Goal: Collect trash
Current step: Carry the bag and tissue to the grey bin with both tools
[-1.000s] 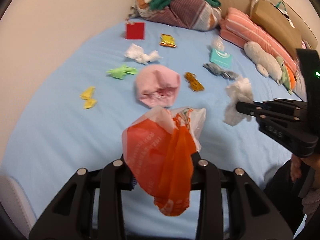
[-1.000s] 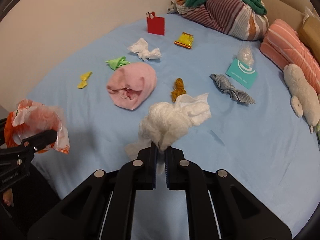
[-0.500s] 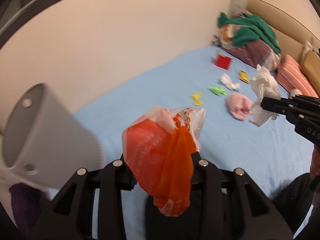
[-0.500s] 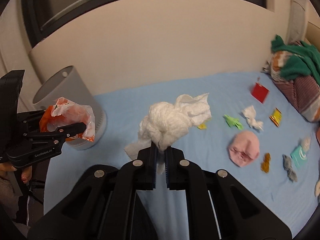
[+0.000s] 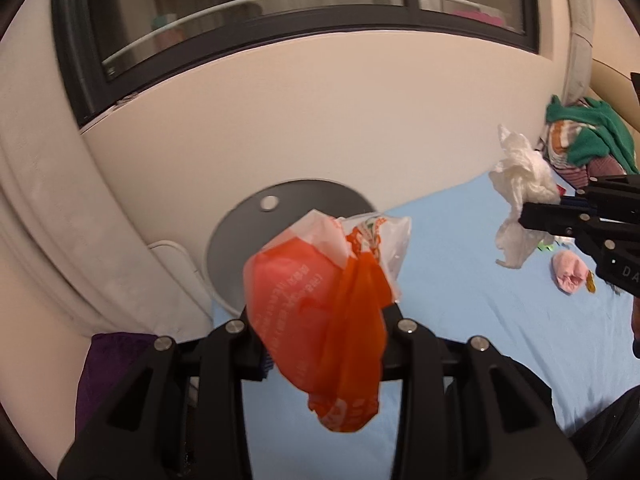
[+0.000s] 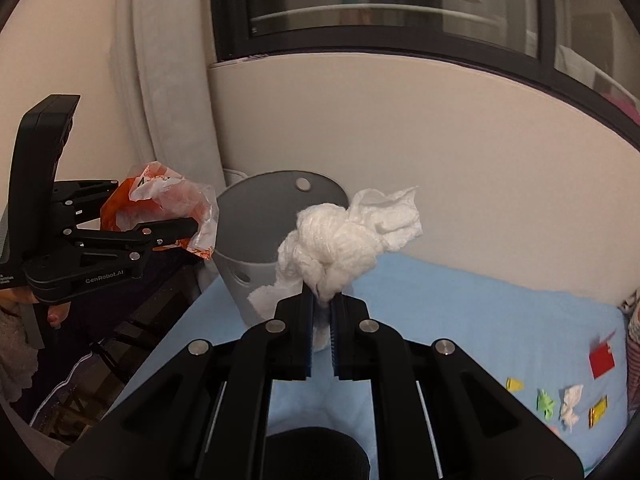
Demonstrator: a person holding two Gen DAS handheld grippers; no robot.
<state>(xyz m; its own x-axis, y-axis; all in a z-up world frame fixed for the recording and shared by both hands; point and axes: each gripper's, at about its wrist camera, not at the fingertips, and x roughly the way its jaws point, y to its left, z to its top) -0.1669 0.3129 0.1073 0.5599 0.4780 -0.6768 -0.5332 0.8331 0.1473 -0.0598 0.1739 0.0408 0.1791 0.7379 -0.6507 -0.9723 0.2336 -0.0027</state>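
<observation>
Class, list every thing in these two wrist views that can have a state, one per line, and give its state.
left gripper: shut on the orange plastic bag, held in the air
right gripper: shut on the white tissue wad, held in the air
grey bin: upright, open at the top, at the corner of the bed
pink cloth: crumpled, lying on the blue sheet
red card: lying on the sheet

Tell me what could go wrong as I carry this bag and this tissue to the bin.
1. The right gripper pinches only the lower tip of the tissue wad; the loose bulk could slip out.
2. The orange plastic bag in the left gripper droops and could catch the gray trash bin rim.
</observation>
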